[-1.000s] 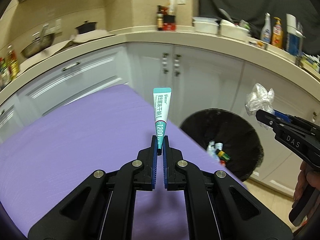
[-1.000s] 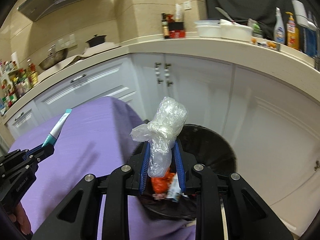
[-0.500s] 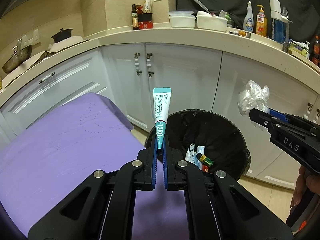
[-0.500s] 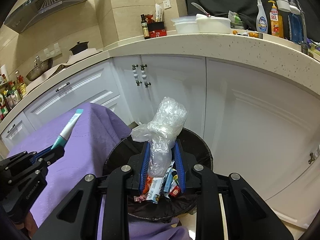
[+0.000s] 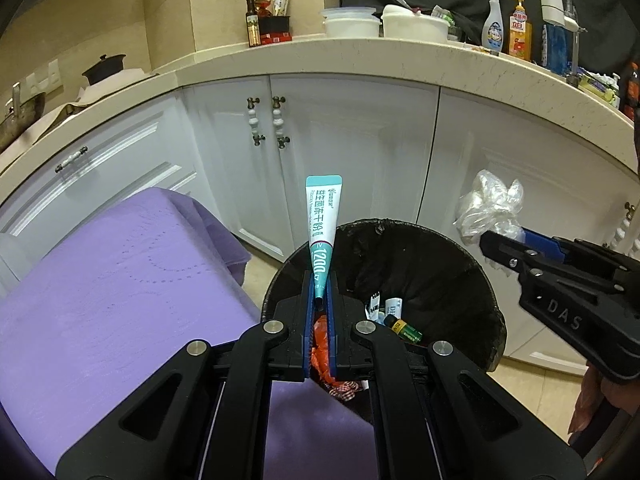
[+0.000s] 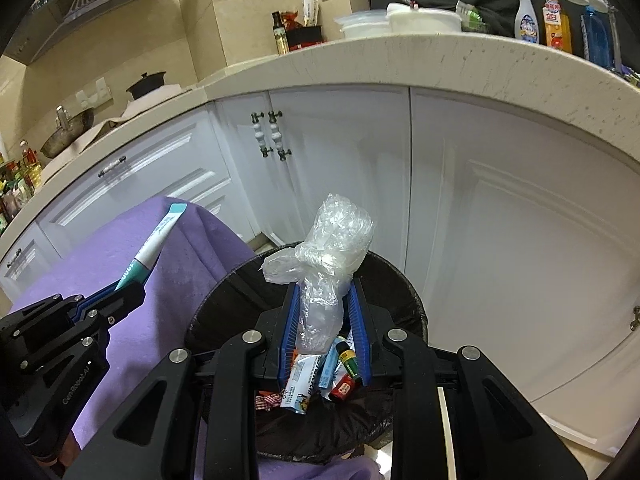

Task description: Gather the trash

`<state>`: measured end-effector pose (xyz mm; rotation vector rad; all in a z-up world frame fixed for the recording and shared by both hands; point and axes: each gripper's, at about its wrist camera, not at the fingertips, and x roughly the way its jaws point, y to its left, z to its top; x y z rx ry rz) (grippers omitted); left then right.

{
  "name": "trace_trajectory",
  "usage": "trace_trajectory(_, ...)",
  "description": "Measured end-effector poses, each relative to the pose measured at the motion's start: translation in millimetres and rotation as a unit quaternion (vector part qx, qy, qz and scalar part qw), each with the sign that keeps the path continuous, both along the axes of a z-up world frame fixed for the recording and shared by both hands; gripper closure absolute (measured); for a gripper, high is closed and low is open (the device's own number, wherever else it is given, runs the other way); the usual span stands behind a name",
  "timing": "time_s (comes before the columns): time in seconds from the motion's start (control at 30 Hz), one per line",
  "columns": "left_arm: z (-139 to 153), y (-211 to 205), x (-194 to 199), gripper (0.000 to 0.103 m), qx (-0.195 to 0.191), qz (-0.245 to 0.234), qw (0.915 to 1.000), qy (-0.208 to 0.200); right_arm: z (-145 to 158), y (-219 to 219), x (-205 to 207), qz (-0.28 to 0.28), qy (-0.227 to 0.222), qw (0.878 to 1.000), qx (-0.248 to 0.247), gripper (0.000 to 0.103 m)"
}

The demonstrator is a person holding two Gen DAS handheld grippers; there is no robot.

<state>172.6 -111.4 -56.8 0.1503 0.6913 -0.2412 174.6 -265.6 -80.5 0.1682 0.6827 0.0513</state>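
My left gripper point(image 5: 320, 292) is shut on a teal and white tube point(image 5: 322, 232), which stands upright over the near rim of the black trash bin point(image 5: 440, 264). My right gripper point(image 6: 323, 292) is shut on a knotted clear plastic bag point(image 6: 332, 244) and holds it above the bin's opening point(image 6: 400, 280). The bin holds several wrappers and small bottles point(image 6: 340, 364). In the left wrist view the right gripper point(image 5: 504, 246) with the bag point(image 5: 488, 208) is at the right of the bin. In the right wrist view the left gripper point(image 6: 128, 286) with the tube point(image 6: 160, 240) is at the left.
A table with a purple cloth point(image 5: 100, 300) lies left of the bin. White kitchen cabinets point(image 5: 352, 152) stand behind it under a countertop point(image 5: 360, 52) carrying bottles, white containers and a pot. Tiled floor point(image 5: 260, 264) shows between cloth and cabinets.
Both grippers have moved right and forward from over the purple cloth to the bin. The tube and the bag are now over the bin's opening. Both grips are unchanged.
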Motion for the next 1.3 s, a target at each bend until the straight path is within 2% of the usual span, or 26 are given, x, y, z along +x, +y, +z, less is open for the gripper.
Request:
trace_trajectory(0.07,-6,-3,6,0.088,0.000,-0.006,0.9999,0.013,-4,0,4,-0.007,0.002,1.000,-0.003,0.062)
trace_trajectory(0.2,-14,-3,12,0.086,0.003,-0.005,0.9997,0.026,-6,1,5,-0.012,0.002,1.000,-0.001,0.055)
trace_trajectory(0.23,-14,-2,12,0.081,0.002,-0.004,0.9996,0.027,-6,1,5,-0.013,0.001,1.000,-0.002,0.053)
trace_trajectory(0.27,-14,-1,12,0.069,0.001,-0.002,0.9997,0.026,-5,1,4,-0.015,-0.001,1.000,-0.005,0.050)
trace_trajectory(0.33,-12,3,9,0.056,-0.004,0.007,0.9998,0.017,-3,1,2,-0.018,-0.004,1.000,-0.007,0.047)
trace_trajectory(0.5,-5,7,3,0.055,-0.010,0.011,0.9998,0.008,4,0,-5,-0.023,-0.011,1.000,-0.011,0.040)
trace_trajectory(0.57,-2,9,-1,0.051,-0.011,0.013,0.9998,0.002,6,1,-9,-0.023,-0.014,1.000,-0.013,0.036)
trace_trajectory(0.7,3,11,-10,0.049,-0.011,0.012,0.9998,-0.009,9,3,-15,-0.023,-0.017,0.999,-0.016,0.034)
trace_trajectory(0.77,6,13,-15,0.044,-0.013,0.010,0.9997,-0.016,10,4,-19,-0.023,-0.018,0.999,-0.019,0.033)
trace_trajectory(0.9,11,15,-23,0.041,-0.014,0.010,0.9995,-0.027,13,8,-28,-0.022,-0.022,0.999,-0.023,0.031)
trace_trajectory(1.03,20,19,-36,0.034,-0.017,0.013,0.9988,-0.044,22,11,-41,-0.022,-0.031,0.999,-0.027,0.029)
trace_trajectory(1.3,43,38,-77,0.025,-0.023,0.022,0.9956,-0.088,44,27,-77,-0.017,-0.062,0.997,-0.047,0.024)
